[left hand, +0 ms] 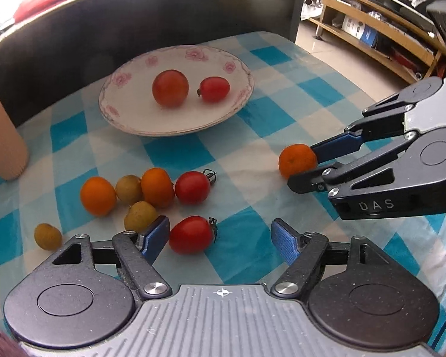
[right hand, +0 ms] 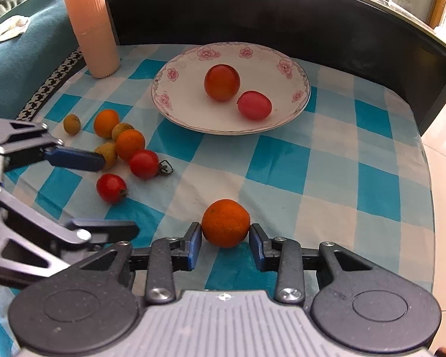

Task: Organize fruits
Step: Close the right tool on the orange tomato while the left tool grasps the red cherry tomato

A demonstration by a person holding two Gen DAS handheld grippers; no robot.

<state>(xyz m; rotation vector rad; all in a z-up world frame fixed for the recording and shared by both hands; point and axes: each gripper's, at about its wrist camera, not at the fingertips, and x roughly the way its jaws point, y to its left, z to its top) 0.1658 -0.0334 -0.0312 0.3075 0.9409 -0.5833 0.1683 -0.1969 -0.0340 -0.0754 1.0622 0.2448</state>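
Note:
My right gripper (right hand: 225, 239) is shut on a small orange (right hand: 226, 223) resting on the checked cloth, a pad against each side of it. My left gripper (left hand: 220, 239) is open around a red tomato (left hand: 190, 235) that lies close to the left pad, with a wide gap to the right pad. Beyond it is a cluster of two oranges (left hand: 98, 195), three small yellow-green fruits (left hand: 140, 215) and another red tomato (left hand: 192, 187). The flowered plate (left hand: 128, 113) at the back holds a round tomato (left hand: 170, 87) and an oval one (left hand: 214, 89).
A ribbed peach cup (right hand: 90, 26) stands at the cloth's far left corner. A dark panel (right hand: 282, 20) runs behind the plate. The table ends at the right edge (right hand: 425, 178), with tiled floor beyond it.

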